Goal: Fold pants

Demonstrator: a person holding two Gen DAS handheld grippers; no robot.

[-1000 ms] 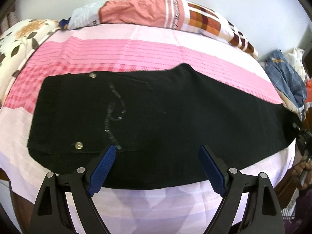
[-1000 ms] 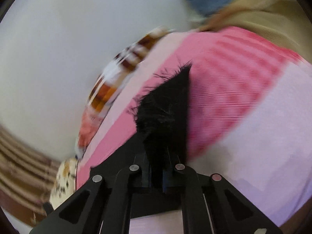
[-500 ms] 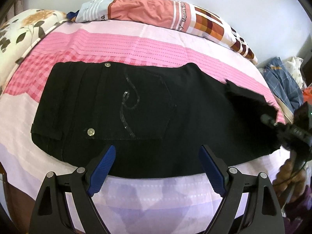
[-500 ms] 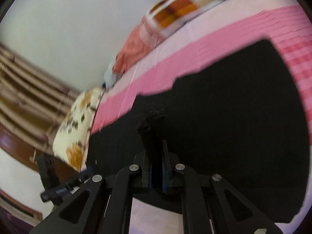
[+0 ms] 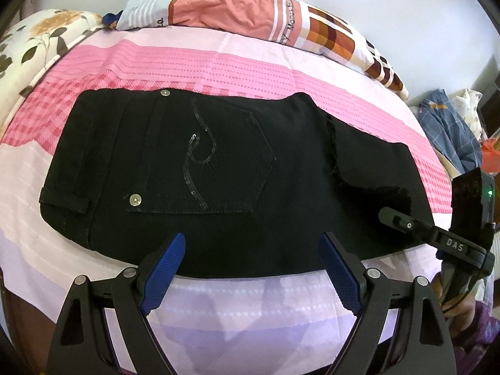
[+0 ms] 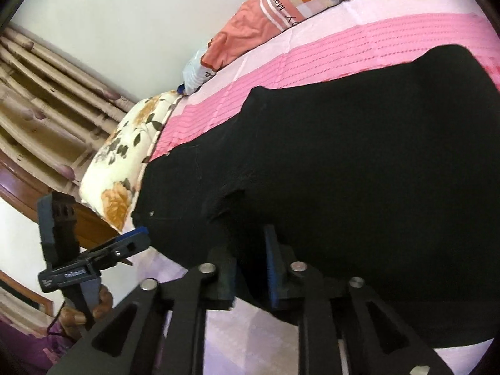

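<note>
Your left gripper [image 5: 251, 250] hangs with fingers spread wide at the pants' [image 5: 218, 172] lower edge. Your right gripper [image 6: 250, 268] is opening over the folded hem, cloth between its fingers but unpinched; bare bed [image 5: 250, 306] fills the frame's bottom.

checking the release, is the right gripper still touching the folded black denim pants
Cannot tell. In the right wrist view the right gripper is opening, black pants cloth between its jaws; dark fabric hides any gap at the blue pads.
</note>
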